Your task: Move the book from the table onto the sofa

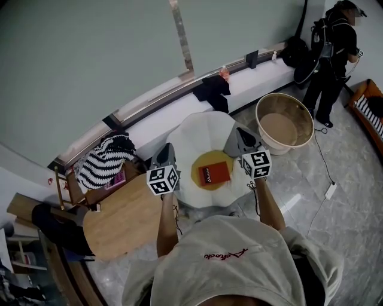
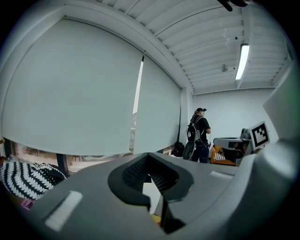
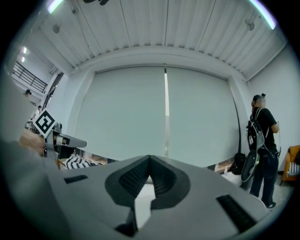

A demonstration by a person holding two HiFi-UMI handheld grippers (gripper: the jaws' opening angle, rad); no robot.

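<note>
Over white table, holding left gripper and right gripper closed, empty, flanking book lying between them.

Room is bright, w/ soft, even light. A long ceiling lamp glows white & looks a bit blown out. Another lamp strip shines at top right in the right gripper view. The big window blind lets pale daylight thru, w/ a bright slit down the middle. Shadows are faint. The floor looks a bit shiny. Both gripper views are round fish-eye pics w/ black corners, & straight lines bend near the edges. The left gripper & right gripper sit v. close to the lens, so they look soft. The far room is sharper. Head view bends too, w/ dull colours.
</note>
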